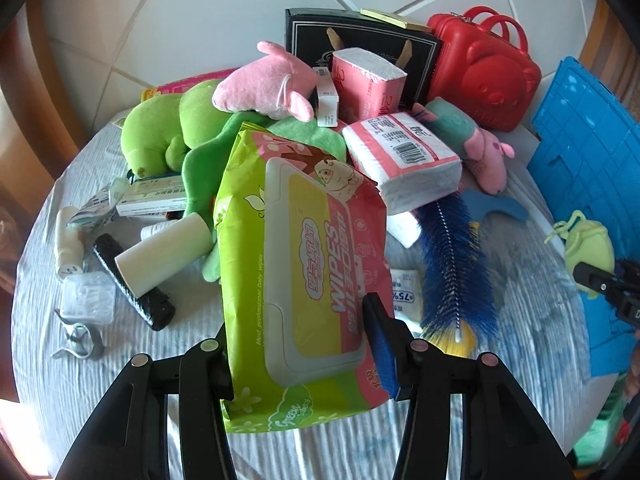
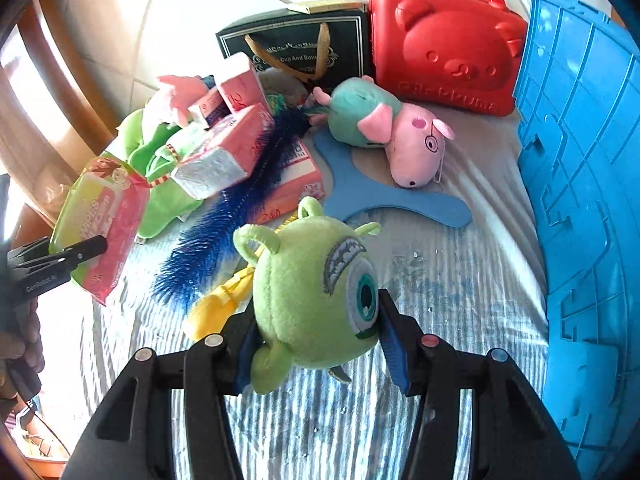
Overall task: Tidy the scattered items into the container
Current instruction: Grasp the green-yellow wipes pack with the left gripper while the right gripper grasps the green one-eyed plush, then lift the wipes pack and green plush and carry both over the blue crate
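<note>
Between the left fingers: the left hand-held gripper (image 1: 298,344) is clamped on a soft green-and-pink plastic pack of baby wipes (image 1: 304,264), raised off the cloth and tilted.
Between the right fingers: the right hand-held gripper (image 2: 316,344) is closed on a round lime-green one-eyed plush monster (image 2: 316,292), also lifted.
Container: a blue ribbed plastic crate (image 2: 580,184) stands to the right of the right hand-held gripper, its outer wall facing the lens; its opening is not in view.
Risk, wipes: the grip looks taken low on a floppy pack, so it may sag, twist or slide out on the way across, judging by its tilt.
Risk, plush: the squashy body is pinched at the eye side; it may squirm free if the squeeze slackens.
Risk, crossing: both loads must go the same way; the two hand-held grippers may collide, or a load may catch the crate wall.
Risk, pile: ahead of the left hand-held gripper, a dark blue bristle bottle brush (image 1: 456,264) and a pink-wrapped tissue pack (image 1: 404,156) lie close; a low swing could drag them.
Surface: covered by a pale striped, crinkled cloth (image 2: 440,280), crowded ahead, barer near the right hand-held gripper.
Room: white tiled wall (image 1: 220,12) beyond; brown wooden trim at the left.
</note>
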Available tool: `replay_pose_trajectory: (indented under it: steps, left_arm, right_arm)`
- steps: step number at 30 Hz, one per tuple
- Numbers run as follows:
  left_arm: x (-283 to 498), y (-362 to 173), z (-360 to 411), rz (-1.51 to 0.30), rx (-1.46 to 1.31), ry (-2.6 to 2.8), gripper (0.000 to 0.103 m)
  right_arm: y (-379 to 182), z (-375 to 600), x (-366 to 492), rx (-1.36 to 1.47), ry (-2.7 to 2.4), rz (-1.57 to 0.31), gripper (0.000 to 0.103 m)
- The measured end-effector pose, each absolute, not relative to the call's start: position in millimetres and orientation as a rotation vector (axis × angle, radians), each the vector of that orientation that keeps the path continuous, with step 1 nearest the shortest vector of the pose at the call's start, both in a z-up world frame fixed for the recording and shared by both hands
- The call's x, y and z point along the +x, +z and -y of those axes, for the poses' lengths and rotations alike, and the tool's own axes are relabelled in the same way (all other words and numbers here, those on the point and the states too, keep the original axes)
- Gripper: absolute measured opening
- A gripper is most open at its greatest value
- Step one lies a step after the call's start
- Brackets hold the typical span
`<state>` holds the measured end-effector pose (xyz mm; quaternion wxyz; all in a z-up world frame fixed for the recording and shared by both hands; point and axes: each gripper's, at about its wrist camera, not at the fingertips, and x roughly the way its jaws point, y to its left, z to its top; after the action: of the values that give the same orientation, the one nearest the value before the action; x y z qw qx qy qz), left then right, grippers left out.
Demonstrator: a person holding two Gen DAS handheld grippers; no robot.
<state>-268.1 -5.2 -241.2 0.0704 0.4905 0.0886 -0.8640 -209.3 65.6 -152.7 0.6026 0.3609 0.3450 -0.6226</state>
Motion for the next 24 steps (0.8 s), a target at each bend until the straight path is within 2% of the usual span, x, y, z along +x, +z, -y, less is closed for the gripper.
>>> replay_pose_trajectory:
  steps: [10,24]
  left_arm:
    - [-222.6,-175.3,-2.5,-0.334,1.338,-2.616,0.048]
    - [-178.1,-89.2,-21.2,-0.374,1.146,-2.619,0.048]
  right_arm:
    - [-74.7,-117.6,-186.0,0.724,-1.398,-0.723,0.051]
    - [-5.5,-179.6,-187.8,0.661,-1.347,-0.633,0.051]
